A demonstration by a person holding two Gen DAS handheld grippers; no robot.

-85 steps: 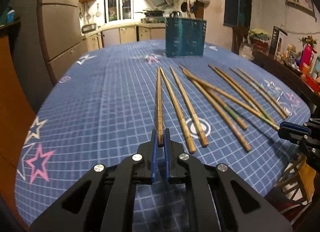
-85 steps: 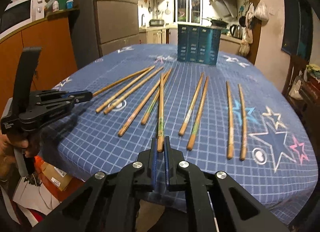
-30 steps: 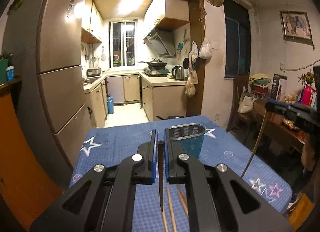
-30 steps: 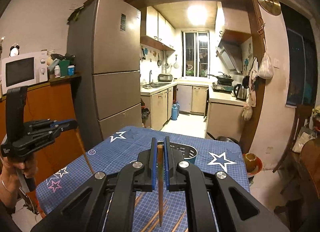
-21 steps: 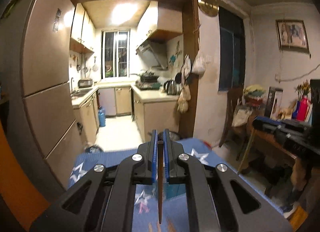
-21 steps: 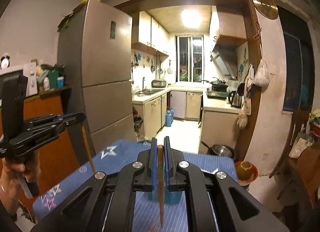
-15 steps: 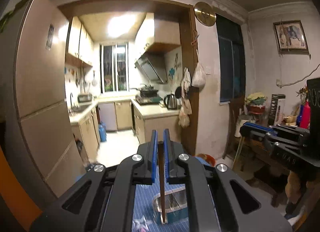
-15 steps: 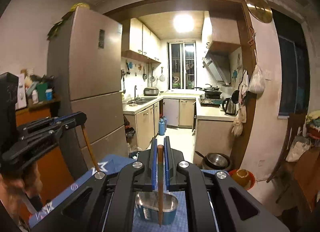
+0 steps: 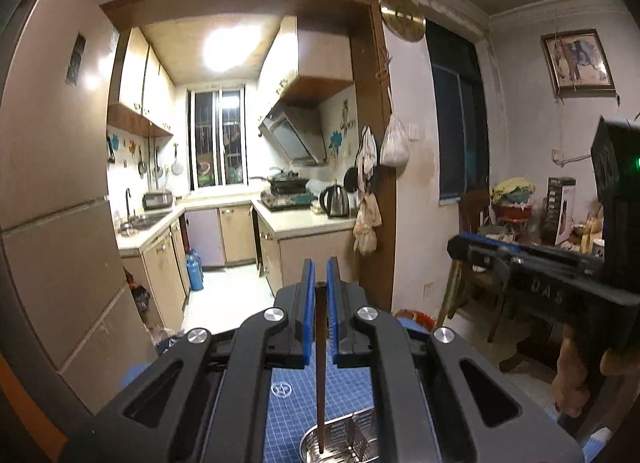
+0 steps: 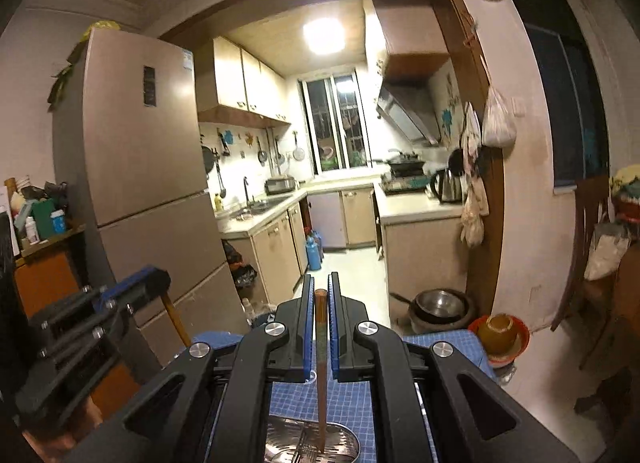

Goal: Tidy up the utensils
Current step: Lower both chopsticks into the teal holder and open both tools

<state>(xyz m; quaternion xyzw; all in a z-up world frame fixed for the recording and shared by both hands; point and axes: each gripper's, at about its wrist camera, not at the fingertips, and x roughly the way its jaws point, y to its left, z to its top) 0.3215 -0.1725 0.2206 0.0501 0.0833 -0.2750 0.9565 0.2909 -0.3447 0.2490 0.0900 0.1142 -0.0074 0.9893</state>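
Left gripper (image 9: 320, 291) clenched on chopstick (image 9: 320, 375), held upright at frame centre, tip inside metal utensil holder (image 9: 356, 439) at bottom centre. Right gripper (image 10: 320, 295) likewise grasping second chopstick (image 10: 321, 383) (shaft vertical), tip dipping into same holder at lower centre of its frame. Holder stands on blue checked tablecloth (image 9: 288, 407). Fridge (image 10: 140, 167) at left.

A: What stands on the left?
B: A tall fridge (image 10: 136, 151), with kitchen cabinets (image 10: 276, 247) and a sink (image 10: 256, 205) past it.
A: On the counter (image 9: 308, 221)?
B: A kettle (image 9: 336, 201) beside the stove (image 9: 286, 199). 1 white bag (image 9: 394, 143) hangs at the doorway, and a framed picture (image 9: 576, 63) is on the wall.
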